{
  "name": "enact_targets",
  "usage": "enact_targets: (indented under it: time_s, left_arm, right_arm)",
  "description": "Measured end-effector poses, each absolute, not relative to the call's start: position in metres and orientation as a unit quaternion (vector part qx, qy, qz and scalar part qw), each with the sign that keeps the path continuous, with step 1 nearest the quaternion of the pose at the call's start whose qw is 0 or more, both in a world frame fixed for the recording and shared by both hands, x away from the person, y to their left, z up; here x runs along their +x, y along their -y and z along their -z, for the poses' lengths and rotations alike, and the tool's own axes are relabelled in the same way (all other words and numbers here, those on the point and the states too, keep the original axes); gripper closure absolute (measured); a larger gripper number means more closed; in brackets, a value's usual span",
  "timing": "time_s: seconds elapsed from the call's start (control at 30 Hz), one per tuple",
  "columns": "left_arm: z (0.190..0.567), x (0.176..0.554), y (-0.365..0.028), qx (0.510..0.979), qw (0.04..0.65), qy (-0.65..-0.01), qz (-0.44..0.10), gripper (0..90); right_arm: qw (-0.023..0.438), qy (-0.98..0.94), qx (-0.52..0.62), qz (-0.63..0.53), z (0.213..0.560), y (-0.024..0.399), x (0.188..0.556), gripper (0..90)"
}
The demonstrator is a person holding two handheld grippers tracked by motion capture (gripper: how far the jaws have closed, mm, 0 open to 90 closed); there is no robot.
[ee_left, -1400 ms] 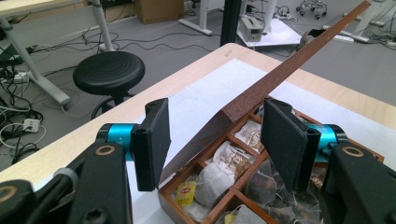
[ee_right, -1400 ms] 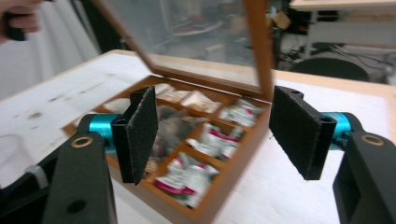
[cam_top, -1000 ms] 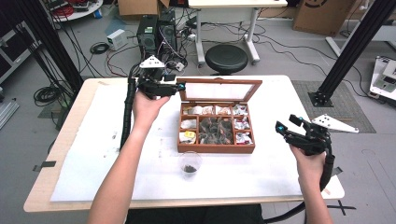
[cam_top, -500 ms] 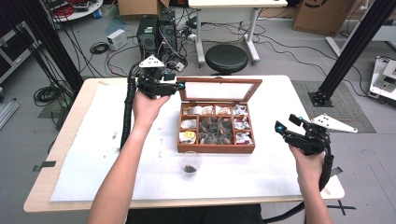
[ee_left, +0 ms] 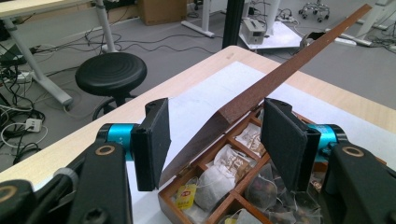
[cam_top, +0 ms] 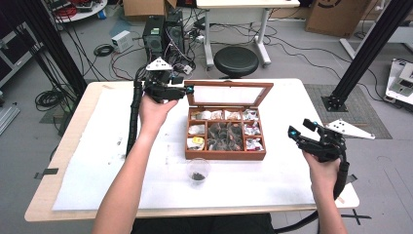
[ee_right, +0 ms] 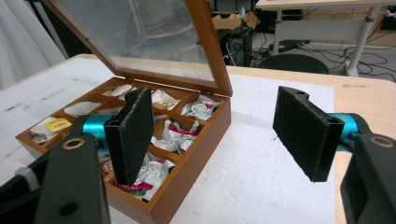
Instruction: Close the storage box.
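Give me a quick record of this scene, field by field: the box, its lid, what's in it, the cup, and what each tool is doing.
box: wooden tea box on the white mat, divided into compartments
lid: glass-paned lid raised
contents: tea bags and wrapped sachets
cup: clear plastic cup in front of the box, dark bits inside
left tool: jaws astride the lid's corner edge, pads not pressing on it
right tool: open, holding nothing, right of the box

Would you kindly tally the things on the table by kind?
Brown wooden tea box with a glass lid: 1
Clear plastic cup holding dark bits: 1
White sheet covering the table: 1
Total: 3
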State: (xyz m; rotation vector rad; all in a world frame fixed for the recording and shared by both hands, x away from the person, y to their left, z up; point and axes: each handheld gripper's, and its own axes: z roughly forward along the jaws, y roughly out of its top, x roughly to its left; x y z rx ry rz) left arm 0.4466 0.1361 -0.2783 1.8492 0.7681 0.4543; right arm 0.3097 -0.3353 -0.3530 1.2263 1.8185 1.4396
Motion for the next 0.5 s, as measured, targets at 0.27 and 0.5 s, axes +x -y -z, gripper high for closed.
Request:
enact_targets:
  time_s: [0.27, 0.5]
  left_arm:
    - [0.2782, 0.4468, -0.1361, 0.771, 0.518, -0.319, -0.188, 42.7]
    - [0.278, 0.4463, -0.136, 0.772, 0.516, -0.32, -0.189, 42.8]
  right_arm:
    - [0.255, -0.673, 0.447, -0.53, 0.3538, 0.3322, 0.3101, 29.5]
    - [0.251, -0.678, 0.442, -0.531, 0.3542, 0.3273, 0.311, 29.6]
